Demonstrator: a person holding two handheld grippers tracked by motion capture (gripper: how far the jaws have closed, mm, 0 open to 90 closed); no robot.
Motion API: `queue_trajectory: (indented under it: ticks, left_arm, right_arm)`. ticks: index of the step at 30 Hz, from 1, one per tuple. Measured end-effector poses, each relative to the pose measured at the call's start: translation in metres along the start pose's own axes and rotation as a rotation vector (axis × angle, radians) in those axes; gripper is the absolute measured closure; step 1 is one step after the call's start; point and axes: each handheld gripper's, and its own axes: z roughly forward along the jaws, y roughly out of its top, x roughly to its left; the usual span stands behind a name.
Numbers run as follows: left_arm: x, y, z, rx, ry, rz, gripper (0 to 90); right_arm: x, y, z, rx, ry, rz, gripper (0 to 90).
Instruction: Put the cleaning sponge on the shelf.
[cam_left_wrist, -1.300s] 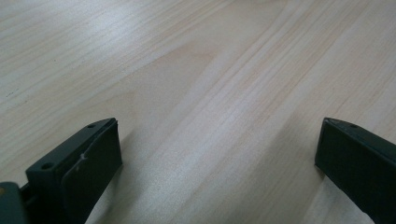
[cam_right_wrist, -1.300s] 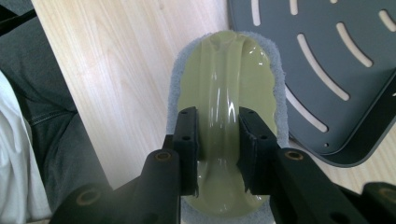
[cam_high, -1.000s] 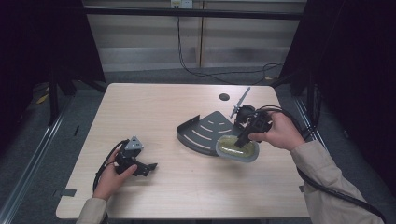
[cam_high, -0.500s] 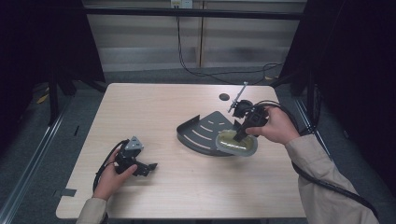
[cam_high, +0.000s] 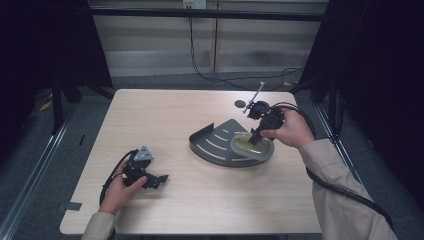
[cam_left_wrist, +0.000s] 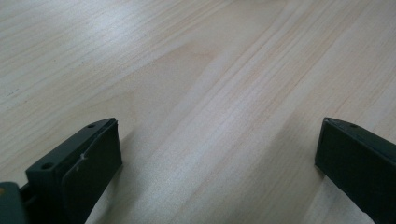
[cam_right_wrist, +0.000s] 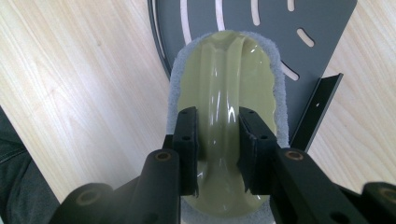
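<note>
- One pale wooden surface (cam_high: 200, 200) carries everything, with a person's forearms coming in from the near edge.
- One dark grey metal tray (cam_high: 215, 142), fan-shaped with curved slots and a raised straight edge, lies right of the surface's middle; the right gripper view shows its slotted face (cam_right_wrist: 327, 18) beyond the tongs.
- One scrubbing pad (cam_high: 251, 145), an olive-green plastic oval with a grey felt skirt round it, lies flat on the tray's right part, partly overhanging the tray's curved rim onto the wood.
- In the right gripper view the scrubbing pad (cam_right_wrist: 224, 88) runs lengthwise straight away from the tongs, and its raised central ridge follows that same long axis.
- The right tongs (cam_right_wrist: 218, 149) come down on it from above and pinch that ridge, one jaw on each side; in the high view the right tongs (cam_high: 256, 136) sit directly over the pad, so the right hand is the one at work.
- The left tongs (cam_high: 157, 179) rest well apart from the tray, near the surface's left front, on bare wood.
- The left tongs (cam_left_wrist: 215, 163) stand spread wide with nothing between the jaws.
- One small dark disc (cam_high: 240, 104) lies near the far right edge; I cannot tell what it is.
</note>
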Motion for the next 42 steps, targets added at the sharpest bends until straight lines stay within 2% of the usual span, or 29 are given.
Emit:
queue_trajectory:
  ticks: [10,42]
  left_arm:
    - [0.0,0.0,0.0,0.0,0.0,0.001,0.0]
    - [0.0,0.0,0.0,0.001,0.0,0.0,0.0]
  right_arm:
    - [-0.006,0.006,0.006,-0.003,-0.012,0.011,71.1]
    - [-0.032,0.009,0.028,-0.031,-0.022,0.093,71.0]
